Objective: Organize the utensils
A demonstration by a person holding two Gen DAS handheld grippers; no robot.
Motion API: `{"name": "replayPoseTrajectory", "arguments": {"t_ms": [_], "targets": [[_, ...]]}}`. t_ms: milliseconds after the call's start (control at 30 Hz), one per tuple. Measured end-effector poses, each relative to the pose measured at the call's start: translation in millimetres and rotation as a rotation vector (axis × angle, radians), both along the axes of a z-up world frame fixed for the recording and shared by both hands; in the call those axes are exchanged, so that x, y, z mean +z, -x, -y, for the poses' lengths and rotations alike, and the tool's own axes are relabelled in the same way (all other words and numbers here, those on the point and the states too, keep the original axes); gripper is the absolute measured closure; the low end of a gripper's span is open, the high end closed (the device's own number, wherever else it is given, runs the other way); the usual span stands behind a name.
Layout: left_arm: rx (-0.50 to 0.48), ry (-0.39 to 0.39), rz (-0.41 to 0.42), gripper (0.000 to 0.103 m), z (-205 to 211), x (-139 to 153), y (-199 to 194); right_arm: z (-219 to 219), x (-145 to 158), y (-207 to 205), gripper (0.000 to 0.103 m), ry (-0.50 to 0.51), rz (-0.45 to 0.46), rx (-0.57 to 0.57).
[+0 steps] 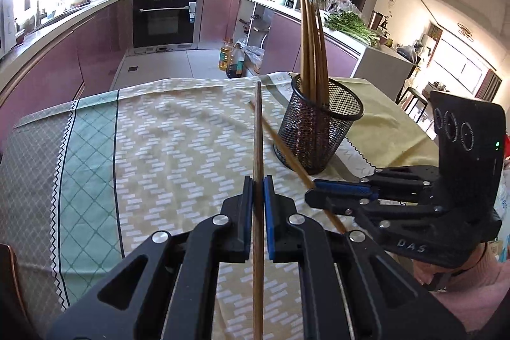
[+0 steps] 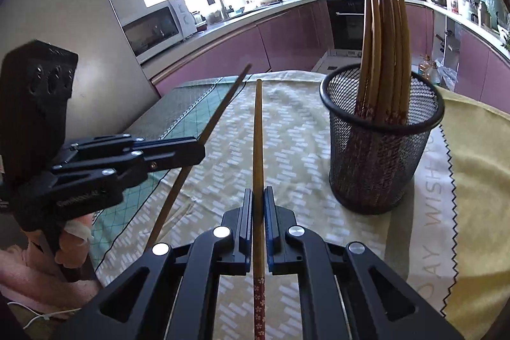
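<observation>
The chopsticks (image 2: 258,142) look like smooth brown wood, one with a red flowery printed end. The cup (image 2: 379,148) is black wire mesh, kinda matte. The tablecloth (image 1: 153,148) is soft woven cloth, printed and a bit wrinkly. The grippers (image 1: 258,190) are matte black plastic with shiny metal rivets and blue rubbery pads.

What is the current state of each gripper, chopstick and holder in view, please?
Left gripper: shut on the left chopstick.
Right gripper: shut on the right chopstick.
Mesh holder: upright on the tablecloth, holding several chopsticks.
</observation>
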State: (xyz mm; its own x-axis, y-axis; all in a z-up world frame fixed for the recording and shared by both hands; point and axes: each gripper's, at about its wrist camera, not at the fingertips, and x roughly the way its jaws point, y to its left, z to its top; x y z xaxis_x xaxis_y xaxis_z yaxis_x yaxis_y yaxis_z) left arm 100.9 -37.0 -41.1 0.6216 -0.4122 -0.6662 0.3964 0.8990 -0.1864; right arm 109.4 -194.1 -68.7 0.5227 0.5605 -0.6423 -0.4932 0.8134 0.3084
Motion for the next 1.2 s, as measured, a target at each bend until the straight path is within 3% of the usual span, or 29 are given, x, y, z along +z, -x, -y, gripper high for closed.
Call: {"name": "replayPoseTrajectory", "arguments": {"t_ms": [500, 1200], "targets": [[-0.04, -0.009, -0.041, 0.095, 7.7, -10.4, -4.4, 4.6, 8.0, 4.0, 0.097, -0.047, 0.035, 0.012], [-0.052, 0.031, 0.003, 0.096, 6.1, 5.2, 4.4, 24.8, 20.0, 10.9, 0.097, -0.039, 0.097, -0.038]]}}
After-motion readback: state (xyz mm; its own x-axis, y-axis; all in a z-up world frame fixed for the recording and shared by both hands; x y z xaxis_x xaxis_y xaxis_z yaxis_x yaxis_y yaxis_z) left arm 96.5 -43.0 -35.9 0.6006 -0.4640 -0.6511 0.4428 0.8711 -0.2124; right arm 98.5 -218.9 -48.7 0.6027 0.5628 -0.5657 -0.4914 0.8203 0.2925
